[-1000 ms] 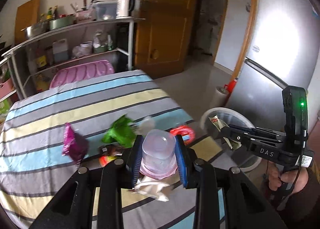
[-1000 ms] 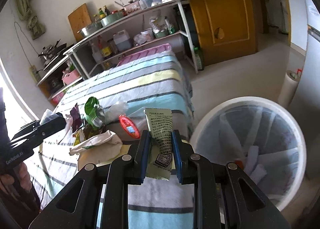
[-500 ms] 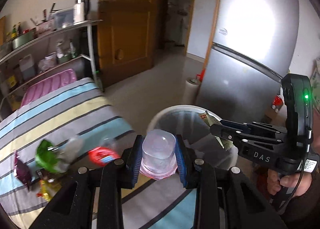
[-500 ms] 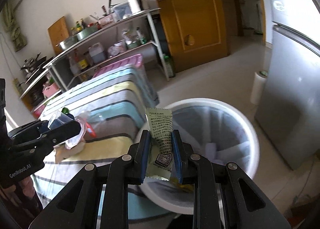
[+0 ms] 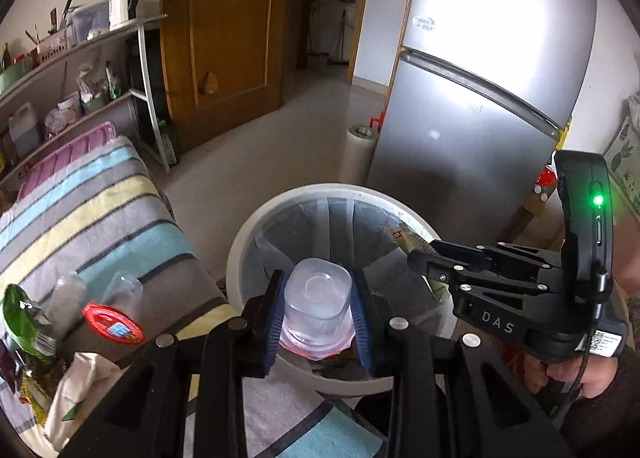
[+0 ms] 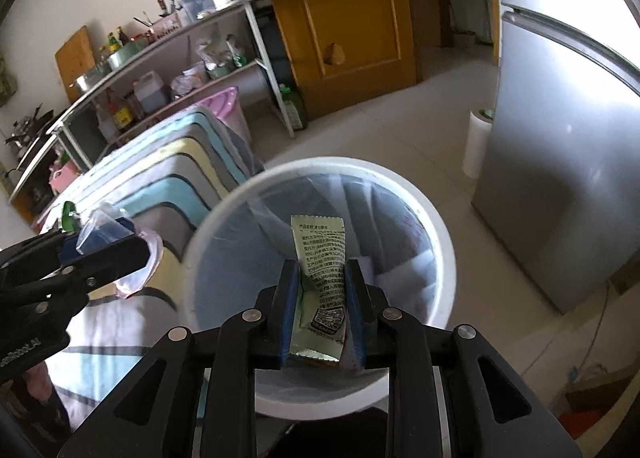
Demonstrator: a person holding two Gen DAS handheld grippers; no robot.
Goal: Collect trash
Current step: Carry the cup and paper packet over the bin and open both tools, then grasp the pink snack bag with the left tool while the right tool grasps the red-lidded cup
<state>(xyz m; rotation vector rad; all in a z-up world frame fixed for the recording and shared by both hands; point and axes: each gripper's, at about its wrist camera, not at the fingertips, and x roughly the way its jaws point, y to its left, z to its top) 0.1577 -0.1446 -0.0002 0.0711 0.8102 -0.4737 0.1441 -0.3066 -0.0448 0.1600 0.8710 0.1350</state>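
Two grippers, both loaded, both over the bin. My left gripper [image 5: 318, 312] has its blue-padded jaws pinched on a clear plastic cup [image 5: 318, 300], soft-cornered and translucent, with a pinkish rim at the near end; it sits bottom-forward, above the near edge of the white trash bin [image 5: 256, 225]. My right gripper [image 6: 322, 308] has its jaws clamped on a flat foil sachet [image 6: 320, 258], pale green, crimped along the top edge, printed with small text and a square code, standing upright over the bin's mouth. The bin is round, with a thick smooth rim and a thin filmy liner creased into folds down the inside; pale scraps lie at the bottom. In the left view the right gripper [image 5: 416, 254] reaches across the far side of the rim with the sachet tip poking out. Beside the bin, a striped cloth [image 5: 100, 209] in grey, yellow and light blue covers the table. On it lie a crumpled green wrapper [image 5: 20, 318], a red round lid [image 5: 114, 324] and a rumpled white bag [image 5: 80, 390]. A brushed silver fridge [image 5: 480, 97] stands behind the bin.
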